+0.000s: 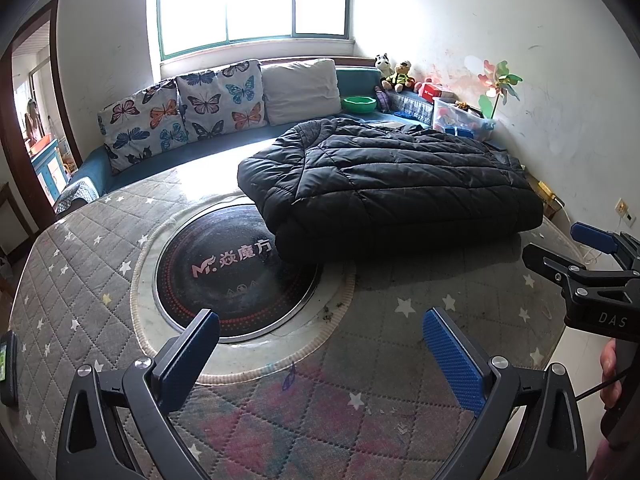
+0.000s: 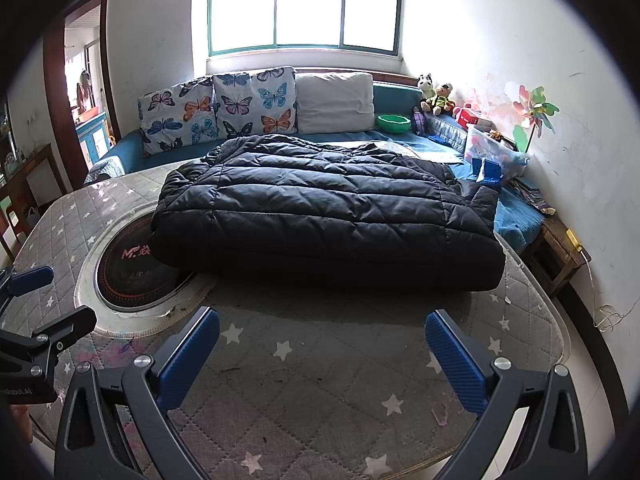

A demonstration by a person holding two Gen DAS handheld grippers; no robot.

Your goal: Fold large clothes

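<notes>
Black quilted jacket, lying folded into a thick rectangular bundle toward the far side of the table, one corner overhanging the round black hotplate set into the tabletop. Near edge rounded and doubled, apparently a fold line; upper surface puffy, creased along the stitched channels, with a looser, rumpled layer toward the sofa. Likely to spring back when released, being padded and slippery.

Judged stage: late, bundle already compact; possibly one more fold or a final squaring-up left. For a clean result: approach low along the table from the near edge, pinch deep enough to take all layers and not only the shell fabric, lift both corners level and together, carry over in one arc, then press flat to drive out trapped air. Risk of the top layer sliding off the lower ones if only one side lifted.

Left gripper and right gripper both spread wide, holding nothing, poised over the star-patterned quilted cover near the front of the table, well short of the jacket. Right gripper also visible at the right margin of the left view.

Beyond: butterfly cushions, window, toys along the right wall.
</notes>
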